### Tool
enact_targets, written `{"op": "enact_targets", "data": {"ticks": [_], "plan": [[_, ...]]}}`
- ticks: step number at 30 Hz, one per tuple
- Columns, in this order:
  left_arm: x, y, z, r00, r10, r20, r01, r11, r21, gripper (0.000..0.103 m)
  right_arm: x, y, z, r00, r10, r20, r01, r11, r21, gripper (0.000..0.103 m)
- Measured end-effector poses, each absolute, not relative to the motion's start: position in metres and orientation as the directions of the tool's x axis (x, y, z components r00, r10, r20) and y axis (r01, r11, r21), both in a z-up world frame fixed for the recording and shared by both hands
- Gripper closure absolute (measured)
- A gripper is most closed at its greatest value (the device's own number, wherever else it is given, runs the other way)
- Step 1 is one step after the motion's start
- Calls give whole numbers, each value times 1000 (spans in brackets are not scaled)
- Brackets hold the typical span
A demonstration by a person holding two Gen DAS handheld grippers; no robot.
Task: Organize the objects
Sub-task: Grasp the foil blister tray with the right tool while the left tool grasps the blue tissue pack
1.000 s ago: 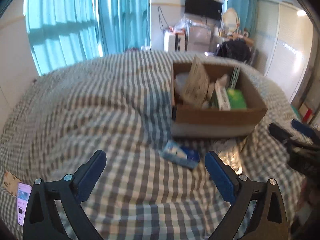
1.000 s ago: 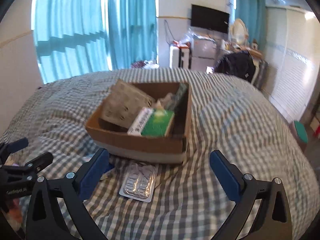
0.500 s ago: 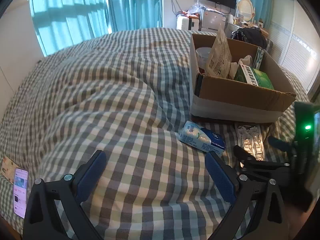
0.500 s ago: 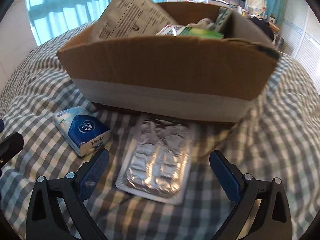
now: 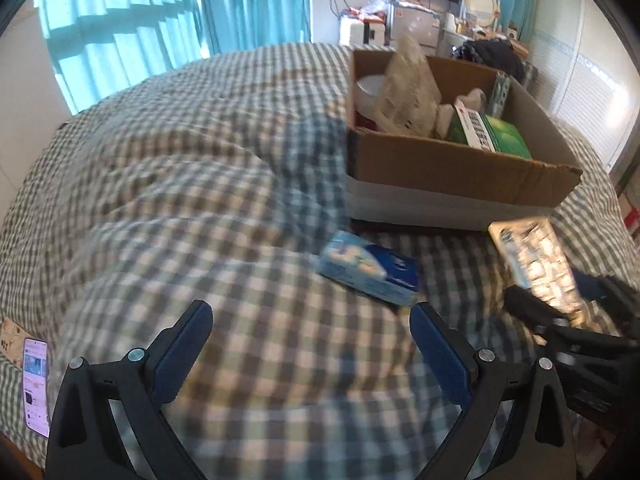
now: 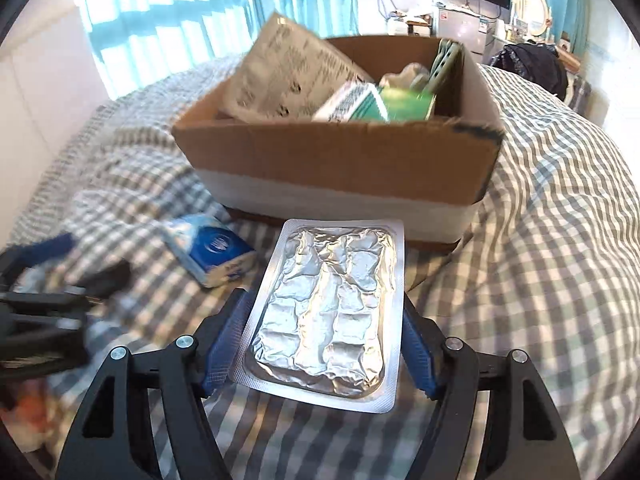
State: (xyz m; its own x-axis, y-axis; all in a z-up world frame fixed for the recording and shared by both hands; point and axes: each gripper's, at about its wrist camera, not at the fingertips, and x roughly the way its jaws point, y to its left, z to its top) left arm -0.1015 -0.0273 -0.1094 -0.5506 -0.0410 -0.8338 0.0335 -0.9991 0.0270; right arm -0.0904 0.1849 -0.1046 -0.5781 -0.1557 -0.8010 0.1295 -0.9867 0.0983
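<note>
Right tongs gripping, left tongs gaping

The right tongs point(image 6: 320, 344) are clamping the foil blister pack point(image 6: 328, 316) by its long edges, holding it flat in front of the cardboard box point(image 6: 340, 160). The left tongs point(image 5: 310, 344) are hovering with jaws spread wide, to the box's near left.

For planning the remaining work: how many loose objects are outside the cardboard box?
2: a blue-white tissue pack lying on the checked bedcover, and a silver foil blister pack gripped by the right gripper.
</note>
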Motion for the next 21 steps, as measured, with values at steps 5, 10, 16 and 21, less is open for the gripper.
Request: {"op": "enact_targets", "data": {"ticks": [5,10,16,21], "plan": [[-125,-2,-126,-509,-25,-860,-31,-998,47,2,-81,202,-87,-594,-167,-787,163,-983,85,32],[-147,16,-146,-476,-98,-874,-57,-988,142,2,-80,210,-82,-622,-135,-771,149,-987,53,32],[-171,32,-167,-457,-110,-883,-115,-977,181,2,-87,218,-91,-607,-146,-781,140,-987,76,32],[-172,30,-174,-452,-93,-887,-102,-983,155,20,-90,222,-96,-592,-164,-789,135,-985,103,32]]}}
